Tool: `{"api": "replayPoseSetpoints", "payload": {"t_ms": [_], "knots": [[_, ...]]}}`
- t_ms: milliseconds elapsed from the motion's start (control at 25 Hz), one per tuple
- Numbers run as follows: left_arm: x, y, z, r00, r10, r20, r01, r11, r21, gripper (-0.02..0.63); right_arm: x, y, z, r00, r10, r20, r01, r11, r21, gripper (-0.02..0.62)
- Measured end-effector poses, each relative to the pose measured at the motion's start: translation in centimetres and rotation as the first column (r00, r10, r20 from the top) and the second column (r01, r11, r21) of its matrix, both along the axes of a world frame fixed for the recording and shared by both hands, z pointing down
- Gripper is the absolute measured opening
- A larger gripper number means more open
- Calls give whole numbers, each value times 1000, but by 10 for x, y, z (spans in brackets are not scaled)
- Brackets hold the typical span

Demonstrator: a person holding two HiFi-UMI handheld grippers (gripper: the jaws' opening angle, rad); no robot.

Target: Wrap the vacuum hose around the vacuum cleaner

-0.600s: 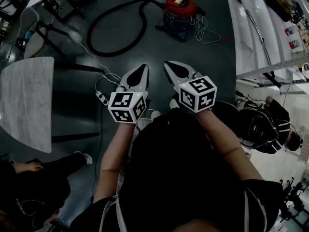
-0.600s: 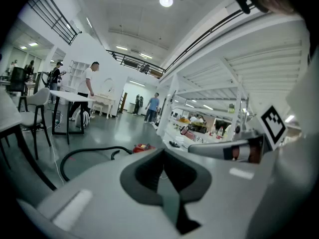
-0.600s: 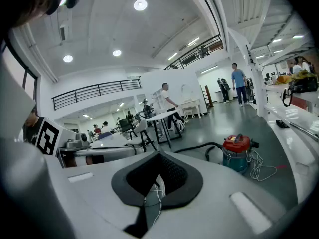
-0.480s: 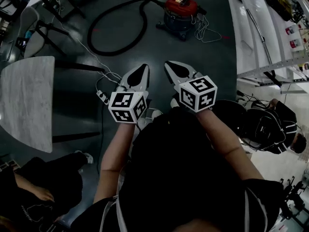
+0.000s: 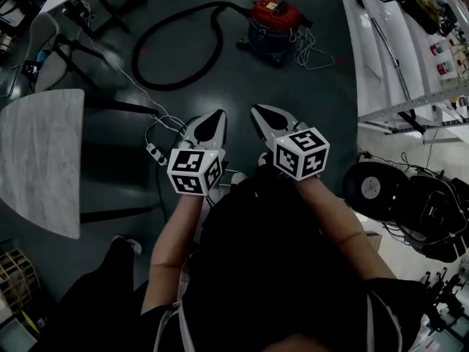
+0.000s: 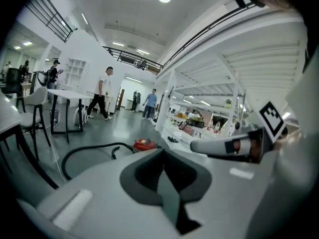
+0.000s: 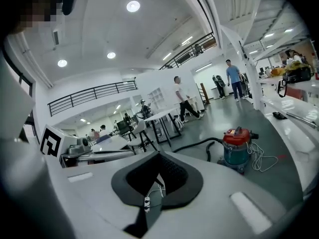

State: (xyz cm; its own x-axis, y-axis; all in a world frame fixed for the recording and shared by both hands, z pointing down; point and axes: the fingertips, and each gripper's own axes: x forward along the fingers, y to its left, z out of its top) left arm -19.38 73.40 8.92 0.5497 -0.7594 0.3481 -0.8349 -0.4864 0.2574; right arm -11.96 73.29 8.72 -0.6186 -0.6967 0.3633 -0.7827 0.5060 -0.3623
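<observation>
A: Where's the vacuum cleaner [image 5: 272, 22]?
B: On the floor [image 5: 242, 79], well ahead of the left tongs [image 5: 218, 114] and right tongs [image 5: 258, 111]. Both are closed, empty.
A: The hose [image 5: 214, 7]?
B: Only the head view shows its whole loop.

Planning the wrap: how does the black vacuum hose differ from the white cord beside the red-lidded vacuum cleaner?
The black vacuum hose is thick; the white cord is thin. The hose sprawls in one wide open loop left of the red-lidded vacuum cleaner in the head view; the cord lies bunched in small loops close on its right. Both lie on the dark floor, neither wound round the cleaner.
</observation>
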Motion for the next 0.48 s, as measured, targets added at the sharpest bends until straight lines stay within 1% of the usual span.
{"api": "replayPoseSetpoints", "payload": {"t_ms": [40,160,240,360,480], "knots": [[-2,-2,1,1000,1,4,-1,1000,2,9,0,-2,1,1000,2,-4,-2,1000,-2,-3],[1,-10,1,1000,5,-24,-5,1000,13,9,4,-12,4,1000,5,-8,-5,1000,-6,-3],[4,-19,3,1000,9,-28,-8,1000,15,11,9,-23,6,1000,12,-3,-12,1000,-3,-3],[4,-40,6,1000,1,-21,-1,1000,11,11,12,-47,9,1000,13,-1,-13,1000,7,-3],[6,-63,8,999,-18,-34,18,1000,8,9,14,-75,15,1000,-3,2,3,1000,2,-3]]}}
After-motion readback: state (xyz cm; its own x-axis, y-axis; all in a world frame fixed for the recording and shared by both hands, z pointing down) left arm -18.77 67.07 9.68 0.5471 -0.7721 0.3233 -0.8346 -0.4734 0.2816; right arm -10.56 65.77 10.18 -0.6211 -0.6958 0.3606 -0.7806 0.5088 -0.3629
